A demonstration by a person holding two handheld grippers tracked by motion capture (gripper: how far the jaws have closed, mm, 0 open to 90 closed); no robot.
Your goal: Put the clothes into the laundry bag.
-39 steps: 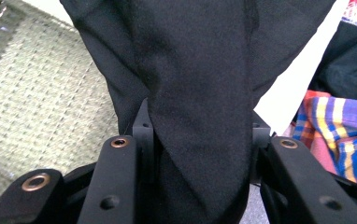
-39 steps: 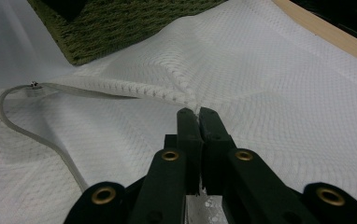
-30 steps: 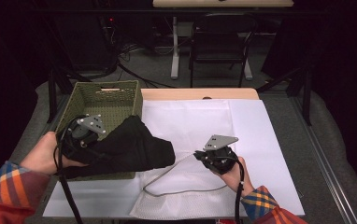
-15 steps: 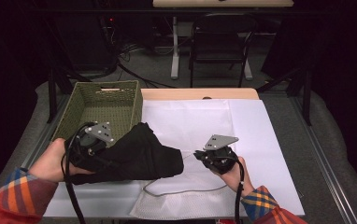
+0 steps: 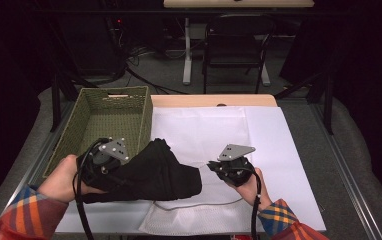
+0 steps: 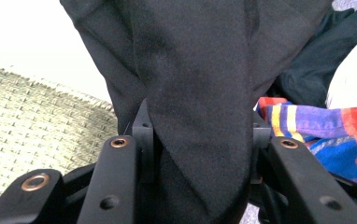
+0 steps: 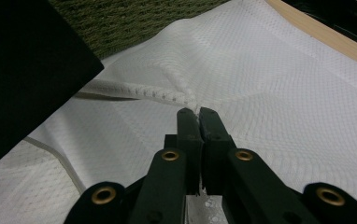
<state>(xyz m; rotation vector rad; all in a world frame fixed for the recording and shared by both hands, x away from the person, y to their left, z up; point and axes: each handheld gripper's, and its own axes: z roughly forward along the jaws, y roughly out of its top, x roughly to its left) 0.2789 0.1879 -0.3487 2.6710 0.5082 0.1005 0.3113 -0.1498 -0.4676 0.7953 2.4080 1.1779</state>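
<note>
A black garment point(image 5: 159, 172) hangs bunched from my left gripper point(image 5: 116, 162), which is shut on it just in front of the basket. In the left gripper view the black garment point(image 6: 200, 70) fills the gap between the jaws of the left gripper point(image 6: 197, 135) and drapes over them. Its free end lies on the white mesh cloth point(image 5: 204, 130) spread over the table. My right gripper point(image 5: 218, 167) rests low on that cloth to the right of the garment. In the right gripper view the right gripper point(image 7: 197, 112) pinches a raised fold of the white mesh cloth point(image 7: 279, 93).
A green woven basket point(image 5: 114, 91) stands at the left, behind my left hand. The table's wooden edge point(image 5: 209, 100) shows beyond the cloth. A chair and cables stand on the floor behind. A plaid sleeve point(image 6: 317, 126) shows past the garment.
My left hand has carried the black garment out from over the basket toward the right and nearer, and a little lower. The right gripper has kept still on the white fold.
</note>
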